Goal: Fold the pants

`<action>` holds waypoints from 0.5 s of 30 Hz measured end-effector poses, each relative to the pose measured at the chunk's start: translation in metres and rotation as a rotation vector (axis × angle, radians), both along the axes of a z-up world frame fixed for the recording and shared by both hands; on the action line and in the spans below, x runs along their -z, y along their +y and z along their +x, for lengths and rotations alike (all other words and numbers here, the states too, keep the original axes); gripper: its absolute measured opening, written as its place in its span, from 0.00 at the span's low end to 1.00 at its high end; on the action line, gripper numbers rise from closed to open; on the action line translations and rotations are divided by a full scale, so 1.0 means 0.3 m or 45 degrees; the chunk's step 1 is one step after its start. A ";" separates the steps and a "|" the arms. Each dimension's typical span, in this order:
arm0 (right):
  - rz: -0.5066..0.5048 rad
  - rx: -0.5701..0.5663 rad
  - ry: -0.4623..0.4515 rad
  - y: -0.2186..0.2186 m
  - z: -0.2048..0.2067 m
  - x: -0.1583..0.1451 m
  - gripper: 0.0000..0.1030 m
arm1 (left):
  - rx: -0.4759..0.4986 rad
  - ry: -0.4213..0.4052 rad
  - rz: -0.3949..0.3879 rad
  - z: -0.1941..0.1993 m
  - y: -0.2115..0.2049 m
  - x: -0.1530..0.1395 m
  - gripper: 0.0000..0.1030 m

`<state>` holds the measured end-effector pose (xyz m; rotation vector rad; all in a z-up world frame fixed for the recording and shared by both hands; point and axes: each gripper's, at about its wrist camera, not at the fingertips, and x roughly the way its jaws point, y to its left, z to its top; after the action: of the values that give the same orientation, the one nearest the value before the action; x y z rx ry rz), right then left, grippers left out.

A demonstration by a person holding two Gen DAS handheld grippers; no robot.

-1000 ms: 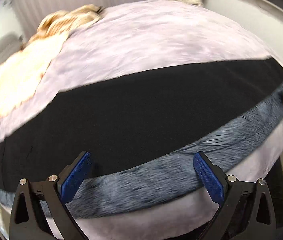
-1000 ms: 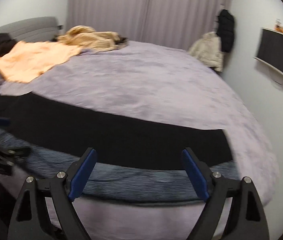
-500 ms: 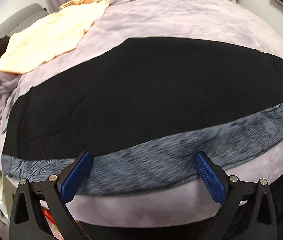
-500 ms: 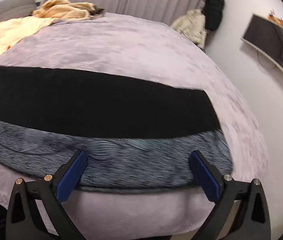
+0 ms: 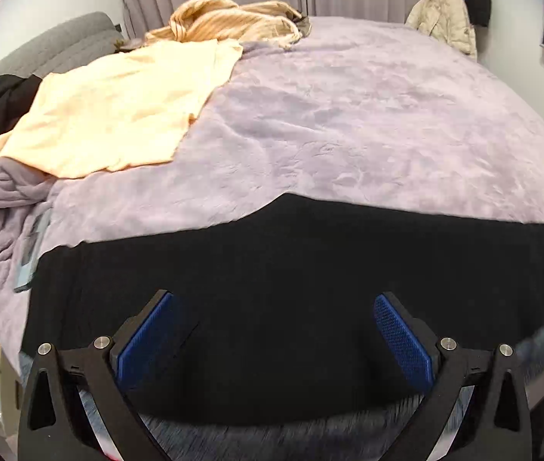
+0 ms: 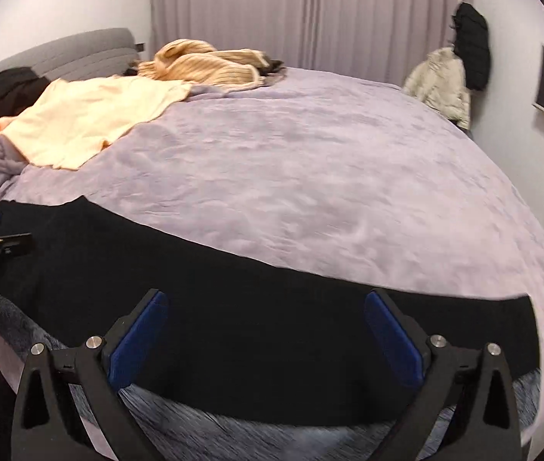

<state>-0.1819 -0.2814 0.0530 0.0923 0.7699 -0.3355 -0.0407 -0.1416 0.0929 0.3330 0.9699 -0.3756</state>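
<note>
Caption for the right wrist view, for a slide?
Open right tongs above black pants laid flat on a lilac bedspread.

Left gripper (image 5: 272, 330) hangs over the black pants (image 5: 291, 280), blue pads (image 5: 402, 338) spread wide with nothing between them. The pants lie flat in a long band across the near edge of the lilac bedspread (image 5: 367, 115). Beyond, a peach shirt (image 5: 118, 111) lies spread out, with a tan ribbed sweater (image 5: 229, 19) bunched by the curtain.

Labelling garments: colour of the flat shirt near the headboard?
Pale peach shirt, plain, no pattern; clearest in the left wrist view.
</note>
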 end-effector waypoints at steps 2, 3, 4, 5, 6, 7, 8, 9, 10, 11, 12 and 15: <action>0.010 -0.064 0.053 0.064 0.133 0.032 0.99 | -0.034 0.018 0.086 0.074 -0.039 0.057 1.00; 0.020 -0.084 0.080 0.094 0.157 0.050 0.99 | -0.049 0.021 0.123 0.107 -0.027 0.091 1.00; 0.032 -0.102 0.108 0.106 0.192 0.066 0.99 | -0.072 0.025 0.177 0.114 -0.021 0.120 1.00; 0.017 -0.101 0.137 0.122 0.222 0.085 0.99 | -0.092 0.022 0.189 0.081 0.017 0.132 1.00; -0.017 -0.081 0.169 0.129 0.254 0.119 0.99 | -0.105 0.026 0.166 0.073 0.049 0.124 1.00; -0.066 -0.049 0.216 0.125 0.281 0.151 0.99 | -0.123 0.030 0.150 0.071 0.083 0.117 1.00; -0.089 -0.022 0.235 0.109 0.270 0.164 0.99 | -0.151 0.020 0.159 0.069 0.115 0.106 1.00; -0.068 -0.007 0.224 0.093 0.228 0.155 0.99 | -0.180 0.000 0.180 0.083 0.149 0.113 1.00; -0.029 0.026 0.214 0.055 0.206 0.153 0.99 | -0.210 -0.014 0.195 0.096 0.190 0.119 1.00; -0.014 0.064 0.214 0.010 0.194 0.153 0.99 | -0.238 -0.013 0.195 0.100 0.231 0.119 1.00; -0.011 0.115 0.215 -0.037 0.159 0.149 0.99 | -0.279 -0.010 0.201 0.109 0.280 0.114 1.00; -0.028 0.234 0.219 -0.158 0.074 0.146 0.99 | -0.312 0.038 0.141 0.132 0.396 0.114 1.00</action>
<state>-0.1597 -0.3289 0.0093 0.1149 0.9305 -0.5314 -0.0012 -0.0229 0.0587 0.3053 1.0494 -0.1043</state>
